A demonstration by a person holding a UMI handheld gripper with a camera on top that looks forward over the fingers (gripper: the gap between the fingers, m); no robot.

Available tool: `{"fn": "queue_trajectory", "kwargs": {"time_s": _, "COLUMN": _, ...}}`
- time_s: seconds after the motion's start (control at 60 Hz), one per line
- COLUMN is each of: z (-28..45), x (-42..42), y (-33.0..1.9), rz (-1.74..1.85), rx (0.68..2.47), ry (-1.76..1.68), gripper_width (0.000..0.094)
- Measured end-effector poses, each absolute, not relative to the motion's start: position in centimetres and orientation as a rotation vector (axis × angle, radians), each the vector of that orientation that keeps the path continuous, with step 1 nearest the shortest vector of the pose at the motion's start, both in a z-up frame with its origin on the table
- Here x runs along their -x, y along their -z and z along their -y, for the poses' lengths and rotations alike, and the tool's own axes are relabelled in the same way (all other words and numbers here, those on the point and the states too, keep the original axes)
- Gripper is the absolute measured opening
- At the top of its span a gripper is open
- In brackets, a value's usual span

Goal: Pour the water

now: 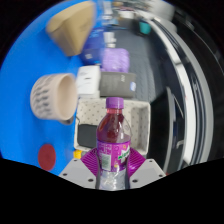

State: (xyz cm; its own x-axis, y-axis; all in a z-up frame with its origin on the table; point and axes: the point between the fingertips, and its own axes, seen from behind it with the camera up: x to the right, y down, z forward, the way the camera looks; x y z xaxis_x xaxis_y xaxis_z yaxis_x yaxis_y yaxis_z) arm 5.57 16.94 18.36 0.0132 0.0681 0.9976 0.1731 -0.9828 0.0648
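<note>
My gripper is shut on a clear plastic bottle with a purple label and purple cap; both magenta pads press its lower body. The bottle's top points away from me, toward a grey block. A white patterned cup lies on its side on the blue surface, to the left of the bottle, its open mouth facing right. A tan paper cup lies tilted further away, beyond it.
A white and purple box and a grey block stand beyond the bottle. A red disc lies on the blue surface near the left finger. A dark curved edge runs along the right.
</note>
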Motion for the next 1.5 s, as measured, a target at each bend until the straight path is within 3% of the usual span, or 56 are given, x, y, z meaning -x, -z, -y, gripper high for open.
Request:
{"fn": "queue_trajectory", "kwargs": {"time_s": 0.283, "z": -14.4, "x": -5.6, "y": -21.1, "rz": -0.679, "rx": 1.718, "ry": 1.449, "gripper_width": 0.0348}}
{"fn": "queue_trajectory", "kwargs": {"time_s": 0.517, "z": -12.7, "x": -7.0, "y": -17.7, "rz": -1.0, "rx": 1.43, "ry": 1.025, "gripper_width": 0.0346}}
{"fn": "queue_trajectory", "kwargs": {"time_s": 0.733, "z": -12.5, "x": -7.7, "y": -12.3, "rz": -1.043, "rx": 1.449, "ry": 0.976, "gripper_width": 0.035}}
{"fn": "queue_trajectory", "kwargs": {"time_s": 0.933, "z": -12.3, "x": -7.7, "y": -12.9, "rz": -1.013, "rx": 1.398, "ry": 1.0, "gripper_width": 0.0367}}
{"fn": "queue_trajectory", "kwargs": {"time_s": 1.117, "z": -12.0, "x": -7.4, "y": -12.8, "rz": -1.035, "rx": 1.405, "ry": 1.011, "gripper_width": 0.0514}}
{"fn": "queue_trajectory", "kwargs": {"time_s": 1.217, "z": -11.7, "x": -6.6, "y": -12.7, "rz": -1.059, "rx": 1.42, "ry": 1.016, "gripper_width": 0.0743}}
{"fn": "queue_trajectory", "kwargs": {"time_s": 1.233, "z": -11.6, "x": -6.3, "y": -12.7, "rz": -1.058, "rx": 1.422, "ry": 1.017, "gripper_width": 0.0815}}
{"fn": "queue_trajectory", "kwargs": {"time_s": 1.5, "z": -9.9, "x": 0.5, "y": -12.3, "rz": -1.15, "rx": 1.405, "ry": 1.03, "gripper_width": 0.084}}
